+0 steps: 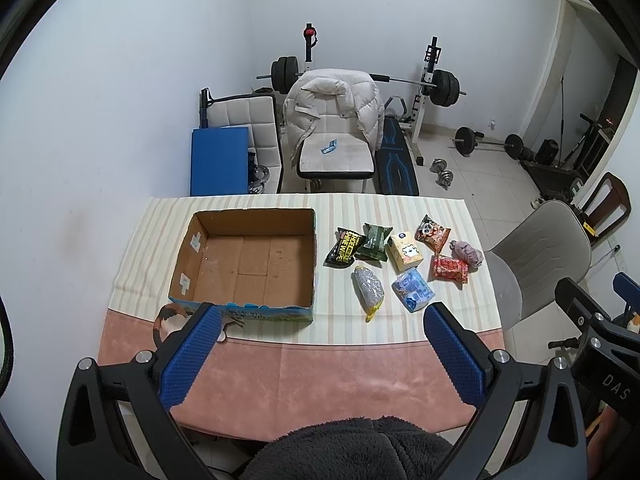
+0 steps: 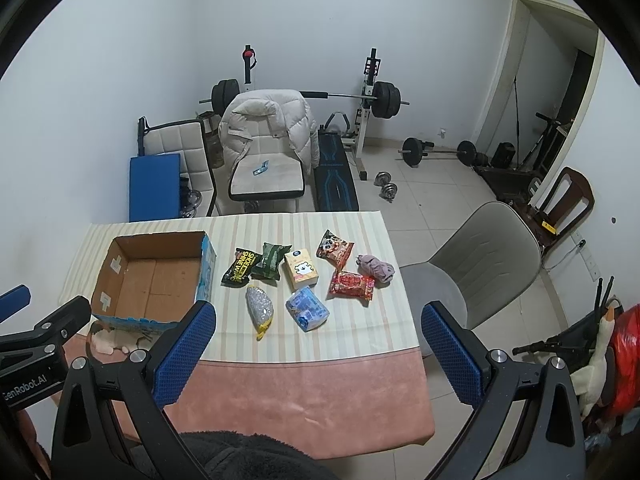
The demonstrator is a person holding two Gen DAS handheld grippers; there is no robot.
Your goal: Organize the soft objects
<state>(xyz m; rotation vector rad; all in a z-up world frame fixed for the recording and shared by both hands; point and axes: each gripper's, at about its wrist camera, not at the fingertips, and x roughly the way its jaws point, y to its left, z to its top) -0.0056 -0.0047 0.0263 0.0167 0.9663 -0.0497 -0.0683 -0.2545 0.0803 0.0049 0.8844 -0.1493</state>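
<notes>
Eight soft items were laid out on the striped half of the table (image 1: 400, 360), all to the right of an open cardboard box (image 1: 248, 264) that was seen with nothing in it.

Back row, left to right: a black wipes pack (image 1: 343, 247) tilted with its long axis running toward the far right, a dark green pack (image 1: 374, 241) touching it, a yellow tissue box (image 1: 407, 256), a panda snack bag (image 1: 432, 233), and a bundled purple cloth (image 1: 467, 253) nearest the table's right edge.

Front row: a silvery mesh pouch (image 1: 368, 290) was set lengthwise, its yellow end pointed at the near edge; a blue tissue pack (image 1: 413, 290) was angled beside it; a red packet (image 1: 449, 268) was lying just in front of the cloth.

Both tongs were held above the near pink strip, well apart from everything. The left tongs (image 1: 320, 354) were spread wide with nothing gripped, and the same was seen for the right tongs (image 2: 318, 354).
</notes>
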